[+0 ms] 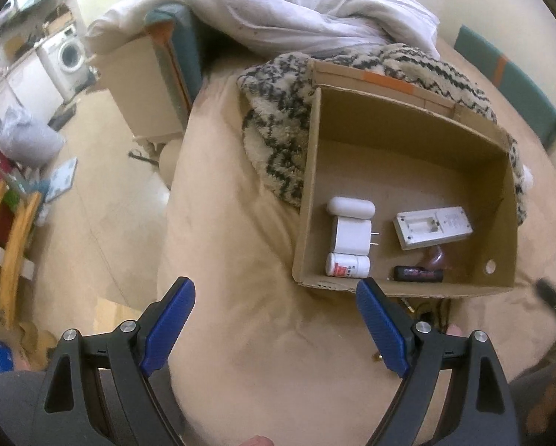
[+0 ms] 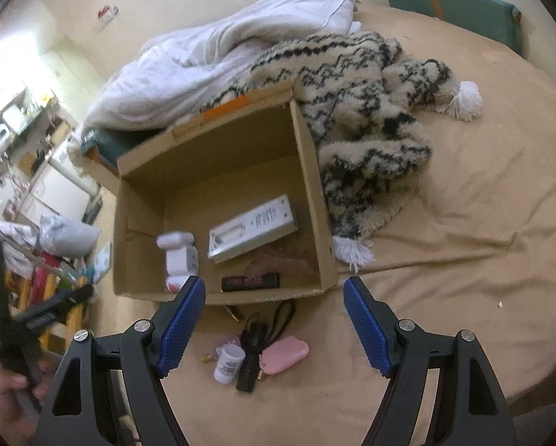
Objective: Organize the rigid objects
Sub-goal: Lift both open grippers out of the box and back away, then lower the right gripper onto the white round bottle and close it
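Open cardboard box sits on a bed with a tan sheet, and that box is the handy landmark for everything else. Inside it, along the left wall: a white oval case, right below it a white plug adapter with its prongs pointing toward the middle of the box, then a small white pill bottle lying on its side in the near left corner. Toward the right half there's a white remote lying back side up with its battery bay open, and a black bar-shaped thing with red print against the near wall – can't read the label.

Outside the box, just in front of its near wall, a few things lie on the sheet: another white pill bottle, a black cable with plug and a pink oval case, all bunched together and touching.

Behind the box there's a shaggy black-and-cream blanket and a white duvet.

Both grippers are spread wide with nothing between the blue pads – the left gripper hovers over bare sheet in front of the box's near left corner, and the right gripper hangs over the loose pile in front of the box.
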### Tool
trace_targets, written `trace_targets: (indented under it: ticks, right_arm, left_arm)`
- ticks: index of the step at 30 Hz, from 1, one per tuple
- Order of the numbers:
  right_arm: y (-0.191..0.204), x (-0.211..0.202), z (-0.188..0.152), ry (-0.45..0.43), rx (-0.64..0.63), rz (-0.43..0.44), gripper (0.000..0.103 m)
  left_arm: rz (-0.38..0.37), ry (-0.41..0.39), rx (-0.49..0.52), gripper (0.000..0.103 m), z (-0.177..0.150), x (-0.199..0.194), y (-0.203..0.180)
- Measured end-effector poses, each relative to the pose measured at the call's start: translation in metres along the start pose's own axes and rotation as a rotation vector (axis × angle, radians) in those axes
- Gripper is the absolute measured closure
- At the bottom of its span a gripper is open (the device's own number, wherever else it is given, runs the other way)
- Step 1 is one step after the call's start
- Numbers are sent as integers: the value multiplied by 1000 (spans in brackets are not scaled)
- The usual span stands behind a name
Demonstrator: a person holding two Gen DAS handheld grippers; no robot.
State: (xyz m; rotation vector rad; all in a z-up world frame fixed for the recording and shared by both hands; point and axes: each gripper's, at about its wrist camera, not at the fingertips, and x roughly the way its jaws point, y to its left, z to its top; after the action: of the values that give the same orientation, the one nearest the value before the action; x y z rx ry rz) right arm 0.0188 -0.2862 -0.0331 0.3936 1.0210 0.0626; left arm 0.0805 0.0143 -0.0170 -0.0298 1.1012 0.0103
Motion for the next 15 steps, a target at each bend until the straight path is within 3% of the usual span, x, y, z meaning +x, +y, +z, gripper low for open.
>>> trace_targets:
  ticks: [7, 10, 15]
  right_arm:
    - [15, 13, -10, 38, -99, -53, 22]
    - [13, 13, -13, 43, -83, -45, 22]
    - [9, 19, -15, 86, -43, -15, 22]
  left_arm:
    - [-27, 39, -56, 16, 2, 2, 7]
    - [11, 37, -42, 16, 1, 3, 3]
    - [5, 52, -55, 16, 1, 7, 4]
